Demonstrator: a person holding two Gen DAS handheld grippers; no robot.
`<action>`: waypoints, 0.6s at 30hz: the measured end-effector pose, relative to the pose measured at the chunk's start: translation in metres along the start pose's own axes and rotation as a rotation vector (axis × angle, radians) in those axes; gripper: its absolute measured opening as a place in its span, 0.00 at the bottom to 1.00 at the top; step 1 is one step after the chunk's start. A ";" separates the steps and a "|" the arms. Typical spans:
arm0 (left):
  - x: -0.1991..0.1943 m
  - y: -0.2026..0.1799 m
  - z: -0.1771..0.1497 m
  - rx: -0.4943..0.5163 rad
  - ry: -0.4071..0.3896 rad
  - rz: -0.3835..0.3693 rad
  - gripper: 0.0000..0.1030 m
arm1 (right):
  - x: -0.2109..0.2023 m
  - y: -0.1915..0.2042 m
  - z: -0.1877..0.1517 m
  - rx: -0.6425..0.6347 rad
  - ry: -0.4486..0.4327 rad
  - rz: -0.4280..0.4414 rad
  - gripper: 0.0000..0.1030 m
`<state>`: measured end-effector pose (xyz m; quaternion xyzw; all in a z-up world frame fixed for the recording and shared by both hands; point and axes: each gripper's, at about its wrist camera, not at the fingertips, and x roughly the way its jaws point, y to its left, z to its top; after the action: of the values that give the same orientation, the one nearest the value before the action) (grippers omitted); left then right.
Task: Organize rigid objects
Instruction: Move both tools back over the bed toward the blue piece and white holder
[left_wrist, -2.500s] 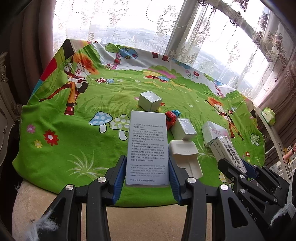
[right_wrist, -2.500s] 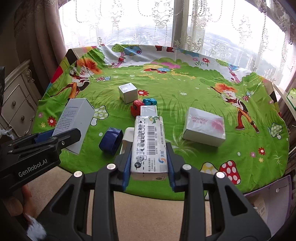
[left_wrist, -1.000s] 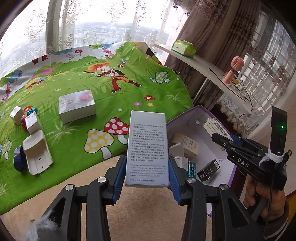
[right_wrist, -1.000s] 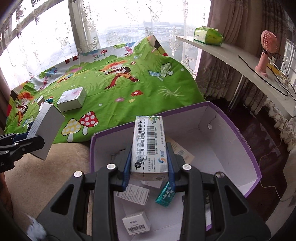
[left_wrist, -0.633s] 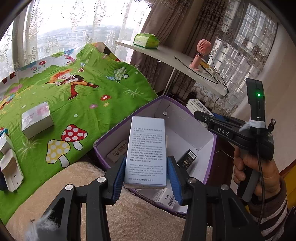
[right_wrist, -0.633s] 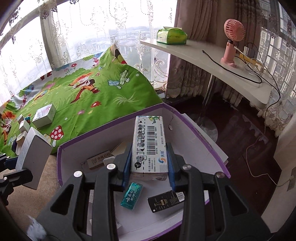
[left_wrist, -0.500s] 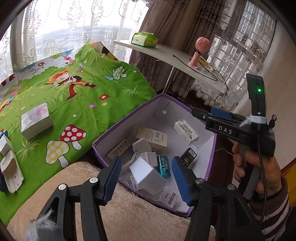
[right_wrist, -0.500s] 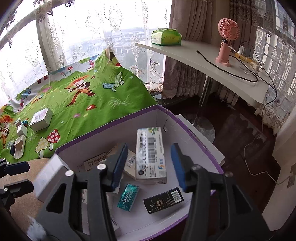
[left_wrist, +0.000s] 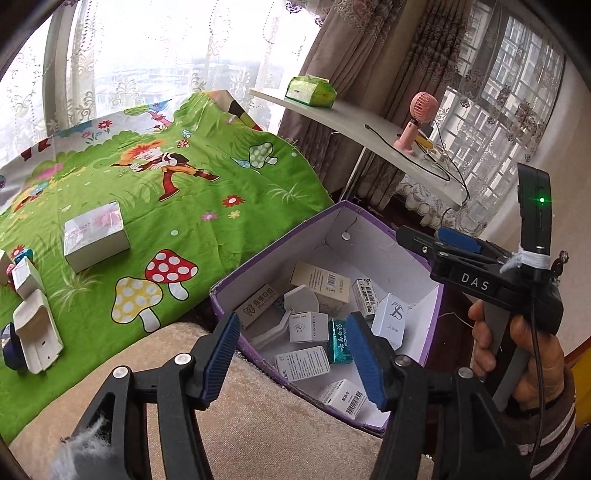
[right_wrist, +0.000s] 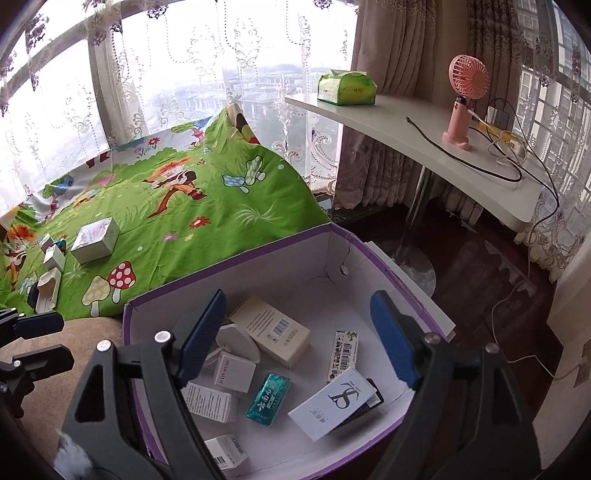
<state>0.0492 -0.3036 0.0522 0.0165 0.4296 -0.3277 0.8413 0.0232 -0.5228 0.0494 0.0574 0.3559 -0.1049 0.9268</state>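
Observation:
A purple-rimmed carton (left_wrist: 280, 240) (right_wrist: 229, 273) holds several small packs. Both grippers hover above it. My left gripper (left_wrist: 293, 319) has its jaws opening, with nothing between the pads. The tall white box with a black logo (left_wrist: 391, 321) (right_wrist: 332, 404) lies tilted inside the carton. The jaws of my right gripper (right_wrist: 297, 299) are opening too and hold nothing. The barcode box (right_wrist: 342, 354) (left_wrist: 365, 297) lies on the carton floor. On the green cartoon cloth (left_wrist: 192, 206) a white box (left_wrist: 96, 236) (right_wrist: 94, 240) and a white tray-like piece (left_wrist: 37, 332) remain.
A white shelf (right_wrist: 424, 147) to the right carries a pink fan (right_wrist: 463, 96), a green tissue pack (right_wrist: 347, 88) and cables. Beige upholstery (left_wrist: 266, 435) lies under the left gripper. Dark floor (right_wrist: 476, 280) lies beyond the carton. A hand (left_wrist: 517, 354) holds the right gripper.
Both grippers swung from the cloth to above the purple carton. Each opened and let go of its box, and both boxes now lie in the carton.

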 end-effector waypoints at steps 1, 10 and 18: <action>-0.003 0.001 0.000 0.002 -0.010 0.007 0.70 | -0.002 0.003 0.001 -0.007 -0.008 0.009 0.92; -0.026 0.019 0.003 -0.002 -0.102 0.159 0.80 | -0.014 0.043 0.007 -0.122 -0.073 -0.069 0.99; -0.051 0.064 0.003 -0.044 -0.129 0.247 0.80 | -0.013 0.077 0.007 -0.163 -0.080 0.013 0.99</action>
<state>0.0660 -0.2271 0.0750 0.0295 0.3764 -0.2125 0.9013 0.0362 -0.4475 0.0657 -0.0203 0.3256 -0.0718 0.9425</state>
